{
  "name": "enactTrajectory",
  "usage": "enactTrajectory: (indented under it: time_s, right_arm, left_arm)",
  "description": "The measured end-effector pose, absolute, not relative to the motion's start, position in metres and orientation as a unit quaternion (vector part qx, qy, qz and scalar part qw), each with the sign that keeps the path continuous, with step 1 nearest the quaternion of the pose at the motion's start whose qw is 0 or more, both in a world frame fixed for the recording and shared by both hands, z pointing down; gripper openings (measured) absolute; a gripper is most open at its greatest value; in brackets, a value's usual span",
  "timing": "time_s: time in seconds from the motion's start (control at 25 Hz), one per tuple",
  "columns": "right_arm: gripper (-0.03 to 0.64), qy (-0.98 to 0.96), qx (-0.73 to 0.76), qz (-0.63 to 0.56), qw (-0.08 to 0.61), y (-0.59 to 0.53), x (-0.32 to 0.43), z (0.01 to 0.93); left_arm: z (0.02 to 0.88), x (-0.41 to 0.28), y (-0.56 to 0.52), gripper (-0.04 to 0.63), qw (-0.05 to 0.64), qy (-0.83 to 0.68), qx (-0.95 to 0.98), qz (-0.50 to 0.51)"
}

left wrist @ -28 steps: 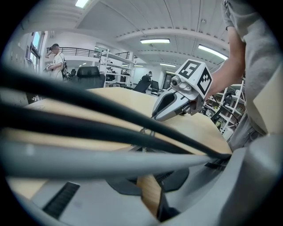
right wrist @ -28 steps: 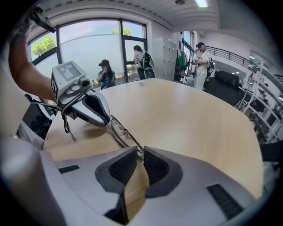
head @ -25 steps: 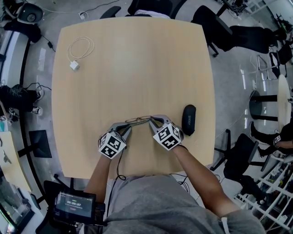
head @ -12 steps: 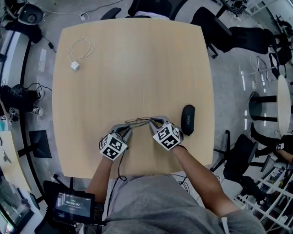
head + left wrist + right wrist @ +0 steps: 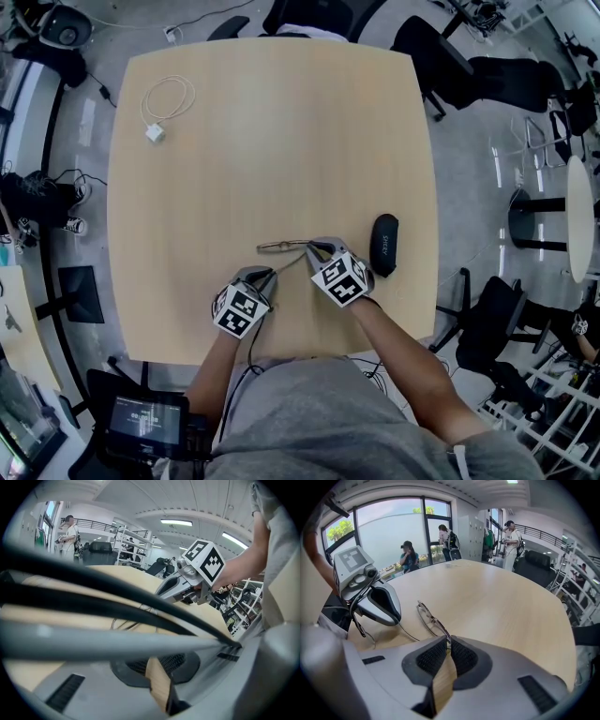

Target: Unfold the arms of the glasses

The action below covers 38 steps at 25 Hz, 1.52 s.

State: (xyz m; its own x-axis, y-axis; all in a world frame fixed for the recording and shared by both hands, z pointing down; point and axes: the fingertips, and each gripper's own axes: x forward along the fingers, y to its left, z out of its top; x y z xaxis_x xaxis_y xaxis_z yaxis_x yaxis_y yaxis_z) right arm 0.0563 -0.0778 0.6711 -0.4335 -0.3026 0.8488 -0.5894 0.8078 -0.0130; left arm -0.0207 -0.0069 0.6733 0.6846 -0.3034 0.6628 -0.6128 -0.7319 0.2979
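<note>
Trouble sits at the hinge: on the pale wooden table [image 5: 272, 131], the right gripper [image 5: 312, 249] clenches one end of the thin wire-framed glasses [image 5: 279, 246] while the left gripper [image 5: 270, 274] pinches their arm; overpulling could bend it.

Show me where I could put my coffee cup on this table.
The table is bare across its middle and far right, from the white cable in the far-left corner down to the glasses. Crowded: the near edge, with left gripper, right gripper and black case.
</note>
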Motion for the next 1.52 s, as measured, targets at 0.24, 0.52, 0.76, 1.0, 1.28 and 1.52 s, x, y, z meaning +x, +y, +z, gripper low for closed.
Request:
enactTrajectory:
  time_s: [0.24, 0.52, 0.76, 1.0, 1.28, 1.52]
  right_arm:
    - [0.034, -0.829, 0.271, 0.167, 0.46, -0.078, 0.057, 0.669]
    - [0.034, -0.826, 0.277, 0.174, 0.46, -0.075, 0.056, 0.668]
    - [0.034, -0.824, 0.281, 0.173, 0.461, -0.074, 0.057, 0.668]
    - [0.034, -0.822, 0.282, 0.174, 0.463, -0.072, 0.057, 0.669]
    - [0.034, -0.821, 0.283, 0.17, 0.466, -0.072, 0.057, 0.669]
    - [0.034, -0.818, 0.286, 0.169, 0.469, -0.07, 0.059, 0.669]
  left_arm:
    - [0.67, -0.004, 0.013, 0.029, 0.278, -0.242, 0.883, 0.292]
    - [0.666, 0.03, 0.036, 0.029, 0.292, -0.204, 0.892, 0.279]
    - [0.669, 0.055, 0.05, 0.031, 0.292, -0.165, 0.894, 0.298]
    - [0.675, 0.075, 0.056, 0.043, 0.276, -0.135, 0.899, 0.313]
    - [0.678, 0.095, 0.058, 0.048, 0.239, -0.106, 0.907, 0.331]
    - [0.678, 0.103, 0.059, 0.051, 0.22, -0.094, 0.912, 0.333]
